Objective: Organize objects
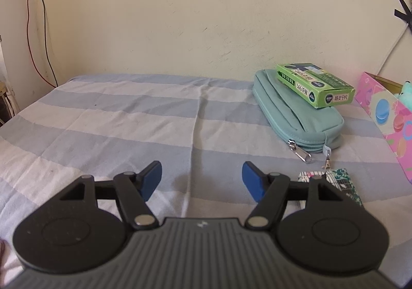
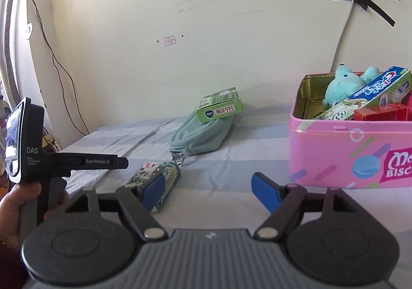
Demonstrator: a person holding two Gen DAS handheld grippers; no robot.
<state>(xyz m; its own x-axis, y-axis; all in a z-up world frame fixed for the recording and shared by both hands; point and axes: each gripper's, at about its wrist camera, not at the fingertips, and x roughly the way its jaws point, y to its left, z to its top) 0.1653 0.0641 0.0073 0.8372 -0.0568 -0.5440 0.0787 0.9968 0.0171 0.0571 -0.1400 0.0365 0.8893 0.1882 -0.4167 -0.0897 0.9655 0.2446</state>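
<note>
Claws first: the left gripper point(image 1: 202, 181) has its blue-padded fingers spread wide over the striped bedsheet point(image 1: 116, 119), with nothing between them and nothing touched, and the right gripper point(image 2: 208, 192) is spread just as wide and equally empty. Just beyond and right of the left claw's right finger lies a small patterned pouch point(image 1: 332, 183), half hidden behind the linkage; the right wrist view shows it more fully, the same pouch point(image 2: 158, 182) lying behind that claw's left finger, though whether the pad touches it or only overlaps it in view is hard to say. Only the right wrist view shows the left gripper point(image 2: 121, 163) from the side, held by a hand point(image 2: 15, 209) at the lower left. Farther ahead and right of the left claw sits a teal zip case point(image 1: 296, 111) with a green box point(image 1: 314, 84) resting on top; from the right claw, the case point(image 2: 203, 134) and box point(image 2: 220, 106) lie ahead and slightly left. The pink tin point(image 1: 386, 114) is only a sliver at the left view's right edge, while the right wrist view shows the tin point(image 2: 334, 155) ahead and right of the claw, open, holding a teal plush toy point(image 2: 342, 85), a toothpaste box point(image 2: 373, 93) and a red box point(image 2: 381, 112).
</note>
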